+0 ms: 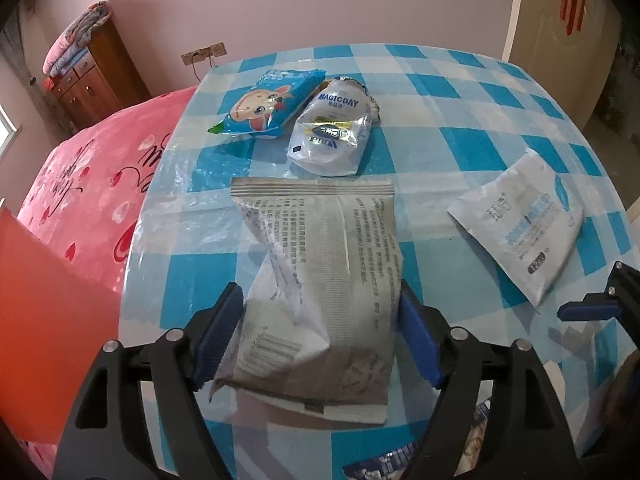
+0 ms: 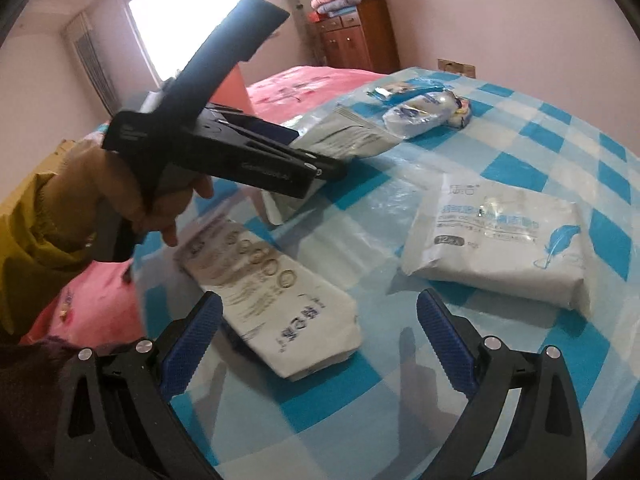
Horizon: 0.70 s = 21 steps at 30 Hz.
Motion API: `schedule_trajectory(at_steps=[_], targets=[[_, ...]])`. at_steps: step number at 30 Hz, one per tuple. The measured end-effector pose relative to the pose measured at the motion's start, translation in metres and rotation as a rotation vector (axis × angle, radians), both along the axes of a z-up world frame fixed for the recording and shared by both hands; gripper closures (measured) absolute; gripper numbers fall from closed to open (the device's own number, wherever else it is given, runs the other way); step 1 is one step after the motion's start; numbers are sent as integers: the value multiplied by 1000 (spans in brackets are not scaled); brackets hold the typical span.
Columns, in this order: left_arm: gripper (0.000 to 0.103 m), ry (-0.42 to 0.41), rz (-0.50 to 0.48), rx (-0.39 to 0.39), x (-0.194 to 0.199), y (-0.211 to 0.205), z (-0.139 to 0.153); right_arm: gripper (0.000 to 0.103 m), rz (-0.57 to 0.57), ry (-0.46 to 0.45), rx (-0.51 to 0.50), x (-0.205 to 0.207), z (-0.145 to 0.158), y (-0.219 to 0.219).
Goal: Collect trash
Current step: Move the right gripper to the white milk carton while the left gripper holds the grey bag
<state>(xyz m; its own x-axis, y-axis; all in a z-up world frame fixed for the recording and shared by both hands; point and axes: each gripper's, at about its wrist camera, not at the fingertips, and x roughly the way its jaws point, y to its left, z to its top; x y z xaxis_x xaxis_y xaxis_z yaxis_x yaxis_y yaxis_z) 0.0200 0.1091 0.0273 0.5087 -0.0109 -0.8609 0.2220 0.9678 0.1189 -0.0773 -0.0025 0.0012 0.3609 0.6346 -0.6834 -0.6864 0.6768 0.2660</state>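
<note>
Left hand-held gripper (image 1: 320,340): clamped across grey snack packet (image 1: 320,280), raised slightly off checked bench (image 1: 460,140). Right hand-held gripper (image 2: 320,344): wide, empty, over white wrapper (image 2: 280,312). Advice: hold firm, lift straight, avoid dragging neighbouring packets.

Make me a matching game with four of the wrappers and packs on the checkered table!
Things:
1. grey printed bag
2. cartoon snack bag
3. MAGICDAY wrapper
4. white feather pack

Clues:
A. bright blue with a monkey face
B. between the left gripper's fingers
C. silvery and crumpled
D. flat on the table, far from the left gripper

Pairs: 1-B, 2-A, 3-C, 4-D
</note>
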Motion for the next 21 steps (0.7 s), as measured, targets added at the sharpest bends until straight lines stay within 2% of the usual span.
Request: schedule_trajectory(at_steps=[5,8,11,18,21], targets=[[26,24,10,-36,7,6,-8,6,57,-20,-23,-2,-2,17],[26,35,27,-87,8,12,-11,6,88,-19,-48,-1,-5,30],[29,32,32,-114,7,15,-12,6,116,-28,-80,-3,-8,40],[35,15,26,-154,-1,21,-9,7,98,-28,-120,-5,-10,46],[37,8,26,-164,-6,24,-8,17,91,-45,-138,-8,-11,46]])
